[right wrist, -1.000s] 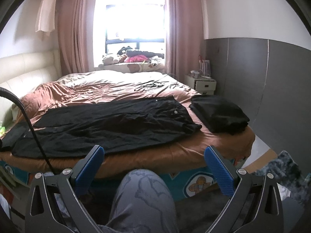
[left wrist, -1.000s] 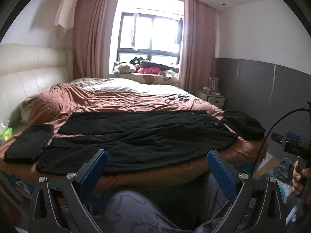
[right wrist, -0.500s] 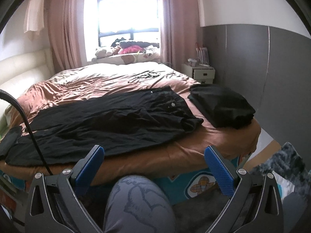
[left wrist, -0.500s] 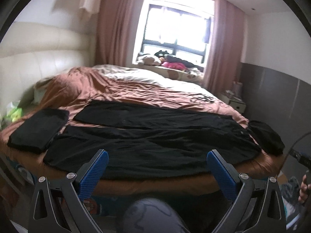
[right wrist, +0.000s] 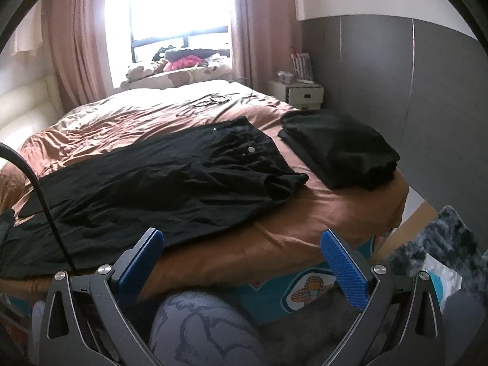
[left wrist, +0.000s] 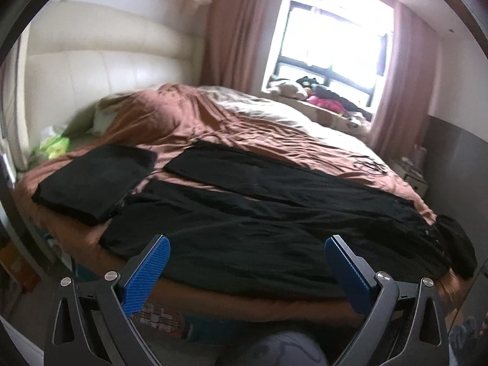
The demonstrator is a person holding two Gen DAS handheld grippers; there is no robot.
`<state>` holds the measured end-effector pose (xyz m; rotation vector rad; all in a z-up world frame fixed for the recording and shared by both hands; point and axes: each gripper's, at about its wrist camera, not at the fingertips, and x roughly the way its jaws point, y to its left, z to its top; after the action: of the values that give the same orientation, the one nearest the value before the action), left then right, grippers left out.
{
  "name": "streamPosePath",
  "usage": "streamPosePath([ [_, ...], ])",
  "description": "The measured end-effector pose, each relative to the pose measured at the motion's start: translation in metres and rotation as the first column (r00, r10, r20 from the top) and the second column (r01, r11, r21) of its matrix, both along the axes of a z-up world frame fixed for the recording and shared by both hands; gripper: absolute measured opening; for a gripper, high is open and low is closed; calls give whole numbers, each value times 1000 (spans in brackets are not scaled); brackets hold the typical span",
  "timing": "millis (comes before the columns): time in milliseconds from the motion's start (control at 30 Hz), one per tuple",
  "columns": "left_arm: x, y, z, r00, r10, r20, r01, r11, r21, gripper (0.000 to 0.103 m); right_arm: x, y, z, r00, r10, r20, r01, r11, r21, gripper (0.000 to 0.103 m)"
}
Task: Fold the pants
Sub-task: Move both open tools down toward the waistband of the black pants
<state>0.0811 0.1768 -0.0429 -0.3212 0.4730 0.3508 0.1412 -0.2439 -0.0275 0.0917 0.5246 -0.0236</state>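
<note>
Black pants (left wrist: 259, 213) lie spread flat along the near edge of a bed with a brown cover (left wrist: 219, 122), legs toward the left and waistband (right wrist: 244, 140) with two small buttons toward the right. My left gripper (left wrist: 247, 262) hangs open just short of the bed edge, over the near leg. My right gripper (right wrist: 242, 256) is open too, in front of the bed edge, right of the pants' near hem. Nothing sits between either pair of blue pads. The far leg's end is partly hidden in the right wrist view.
A folded black garment (left wrist: 94, 180) lies at the left end of the bed, another black pile (right wrist: 338, 149) at the right end. A person's patterned knee (right wrist: 204, 329) is below the grippers. A black cable (right wrist: 45, 207) crosses the left. A nightstand (right wrist: 300, 93) stands by the grey wall.
Both grippers have moved forward and closer to the bed. The left view has swung leftward toward the headboard and the folded garment. Both stay open and empty.
</note>
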Motion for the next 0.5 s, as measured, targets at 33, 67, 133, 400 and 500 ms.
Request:
streamPosePath([
  [33, 2, 5, -2, 1000, 16, -7, -16, 1000, -1, 102, 3, -1, 0, 1000, -3, -3, 3, 1000, 2, 103],
  [67, 3, 10, -5, 999, 36, -15, -36, 999, -1, 102, 7, -1, 1, 1000, -6, -7, 6, 1000, 3, 103],
  [133, 6, 20, -10, 998, 59, -21, -60, 998, -11, 102, 15, -3, 1, 1000, -16, -14, 16, 1000, 4, 103],
  [400, 18, 52, -30, 986, 139, -90, -143, 989, -34, 102, 47, -11, -4, 998, -27, -49, 28, 999, 29, 103],
  [500, 20, 61, -37, 981, 163, -109, -169, 985, -46, 102, 65, -15, -8, 996, -15, -86, 19, 999, 49, 103],
])
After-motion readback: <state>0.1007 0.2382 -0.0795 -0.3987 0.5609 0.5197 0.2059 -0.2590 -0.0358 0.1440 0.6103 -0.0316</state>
